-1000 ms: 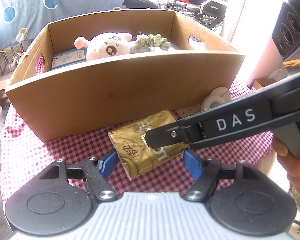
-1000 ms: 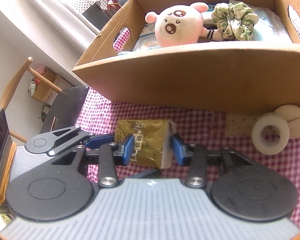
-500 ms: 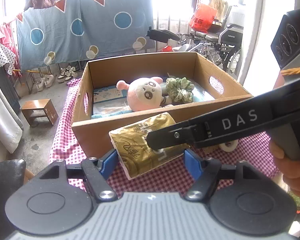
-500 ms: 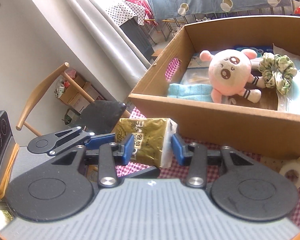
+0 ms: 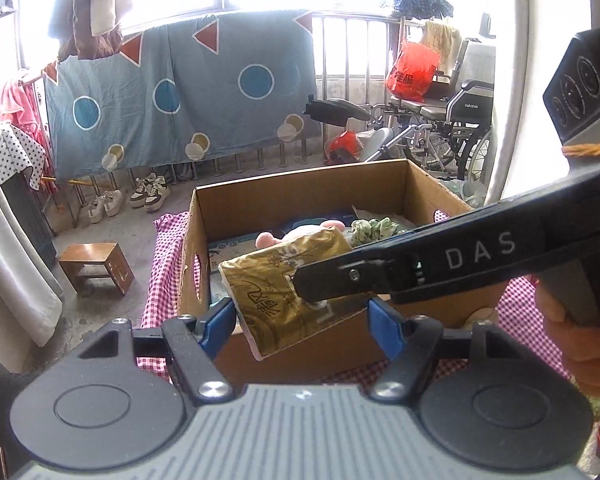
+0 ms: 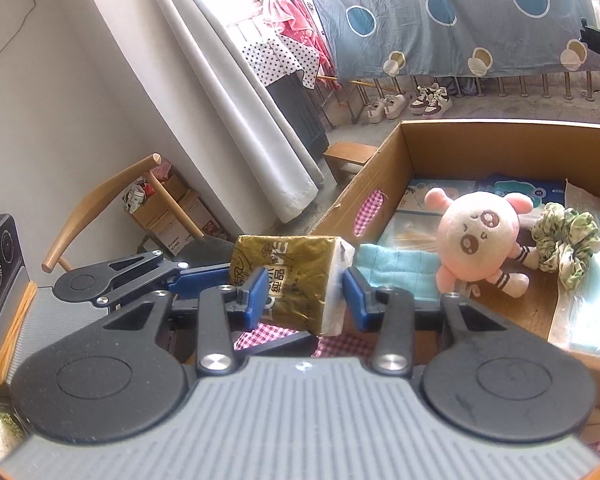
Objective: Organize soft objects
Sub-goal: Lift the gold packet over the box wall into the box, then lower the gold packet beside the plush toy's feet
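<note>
In the lower middle of the right wrist view, the right gripper [image 6: 304,294] has its blue fingers pressed on the two sides of the gold tissue pack [image 6: 290,280], and the pack hangs clear of the checked tablecloth [image 6: 260,338]. It looks light and squashy, with a slick plastic wrap, so the judgement is that a firm pinch across the short width, near the middle, suits it best; too hard a squeeze would only dent it. In the lower middle of the left wrist view, the left gripper [image 5: 301,322] has its fingers spread, one either side of the pack [image 5: 284,288]; whether they touch it is hard to tell. Beyond, in the middle of that frame, the cardboard box [image 5: 415,184] waits, open-topped. Inside it, at the right of the right wrist view, lie a pink plush toy [image 6: 477,238], a green scrunchie [image 6: 565,238] and a folded blue cloth [image 6: 395,266], with bare floor near the front wall.
</note>
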Tool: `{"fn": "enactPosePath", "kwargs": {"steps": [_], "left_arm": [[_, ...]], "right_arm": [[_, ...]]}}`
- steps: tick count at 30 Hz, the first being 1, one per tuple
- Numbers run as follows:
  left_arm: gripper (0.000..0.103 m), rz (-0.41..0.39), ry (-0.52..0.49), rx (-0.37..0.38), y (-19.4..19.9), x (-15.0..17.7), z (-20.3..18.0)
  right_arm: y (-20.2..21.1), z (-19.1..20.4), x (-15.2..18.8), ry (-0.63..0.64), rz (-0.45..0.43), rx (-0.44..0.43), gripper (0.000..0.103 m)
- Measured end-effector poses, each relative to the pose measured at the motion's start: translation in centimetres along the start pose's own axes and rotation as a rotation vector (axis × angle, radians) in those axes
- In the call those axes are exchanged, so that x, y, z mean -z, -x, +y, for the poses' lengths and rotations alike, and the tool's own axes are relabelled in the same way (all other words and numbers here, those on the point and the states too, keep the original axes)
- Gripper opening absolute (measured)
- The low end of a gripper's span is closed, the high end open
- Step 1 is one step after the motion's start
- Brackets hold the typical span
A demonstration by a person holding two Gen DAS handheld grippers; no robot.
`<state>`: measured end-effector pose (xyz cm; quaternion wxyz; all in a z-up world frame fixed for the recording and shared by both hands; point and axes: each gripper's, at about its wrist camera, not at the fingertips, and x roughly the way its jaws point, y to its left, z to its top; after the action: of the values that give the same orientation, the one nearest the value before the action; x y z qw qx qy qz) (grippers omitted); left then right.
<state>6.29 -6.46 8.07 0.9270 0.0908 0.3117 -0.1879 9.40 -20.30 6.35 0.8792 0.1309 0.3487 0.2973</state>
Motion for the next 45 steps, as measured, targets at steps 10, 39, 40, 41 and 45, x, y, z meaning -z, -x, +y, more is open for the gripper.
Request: {"fn": "enactPosePath", "kwargs": {"steps": [10,39,40,41,45], "left_arm": [[0.073,0.053,-0.009,0.152,-6.2,-5.2,0.3],[0.080,0.463,0.134,0.348,-20.7,-5.6,1.2],[0.080,0.435,0.134,0.342,-19.9,-5.7,1.5],[0.082,0.405,0.130,0.341,-19.0,-5.8,1.7],[0.084,0.305,0.145,0.335,-15.7,-5.7,3.1]], "right_arm": [[0.1,-5.6,-3.4,-0.142,0.025,0.077,0.041],[-10.3,-21.0,-2.6,-0.476,0.601,0.171,0.056],[-10.7,-21.0,-2.6,-0.476,0.604,0.179,0.058],[-10.9,-21.0,-2.6,-0.477,0.606,0.182,0.059],[-11.8,-21.3,-2.8,-0.479,0.598,0.195,0.069]]}}
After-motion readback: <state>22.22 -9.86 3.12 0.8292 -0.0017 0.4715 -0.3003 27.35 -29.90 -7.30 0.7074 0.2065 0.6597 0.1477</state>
